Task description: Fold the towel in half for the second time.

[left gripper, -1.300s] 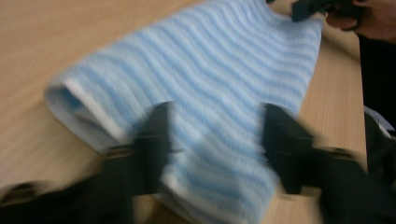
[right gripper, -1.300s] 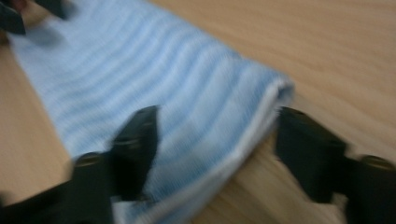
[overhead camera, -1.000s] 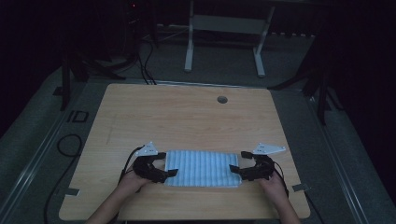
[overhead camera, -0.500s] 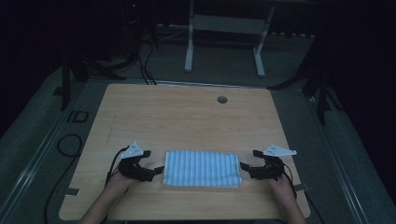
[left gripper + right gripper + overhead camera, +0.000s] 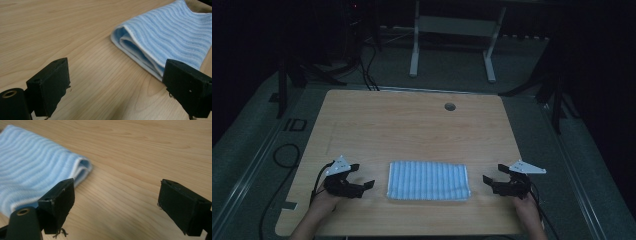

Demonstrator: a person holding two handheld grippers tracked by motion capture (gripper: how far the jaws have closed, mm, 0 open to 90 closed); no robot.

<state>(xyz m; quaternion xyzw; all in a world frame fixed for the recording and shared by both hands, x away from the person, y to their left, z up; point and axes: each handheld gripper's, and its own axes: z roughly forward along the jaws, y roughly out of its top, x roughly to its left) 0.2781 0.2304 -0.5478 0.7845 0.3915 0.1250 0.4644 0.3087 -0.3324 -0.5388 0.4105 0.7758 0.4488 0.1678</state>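
I see the folded blue striped towel (image 5: 428, 180) lying flat near the front edge of the wooden table (image 5: 412, 125), between my two tools. My left tool (image 5: 368, 186) sits just beside the towel's left end, jaws wide apart and holding nothing. My right tool (image 5: 486, 181) sits near the right end, also spread wide and empty, clear of the cloth.

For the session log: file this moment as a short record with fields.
cloth: blue striped towel, folded in layers, flat near the front edge
surface: wooden table
left gripper: open, beside the towel's left end, apart from it
right gripper: open, beside the towel's right end, apart from it
held: nothing
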